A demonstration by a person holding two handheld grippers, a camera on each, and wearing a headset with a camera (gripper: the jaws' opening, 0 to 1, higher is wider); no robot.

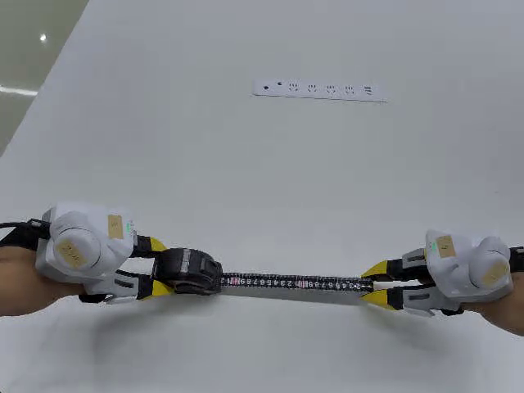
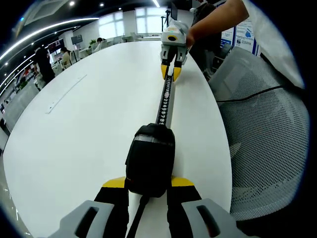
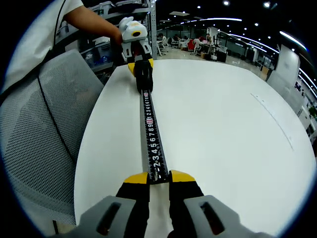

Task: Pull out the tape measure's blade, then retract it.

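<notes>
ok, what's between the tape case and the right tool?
The pulled-out blade, numbers up, runs straight from the case to the right tool, over bare table. This is clearest in the head view.

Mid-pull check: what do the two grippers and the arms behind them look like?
The left gripper and right gripper match: rounded pale-grey plastic housings, each with small tan stickers, and black fingers with yellow tips. A thin black cable leaves the left one. The person wears a white short sleeve.
</notes>
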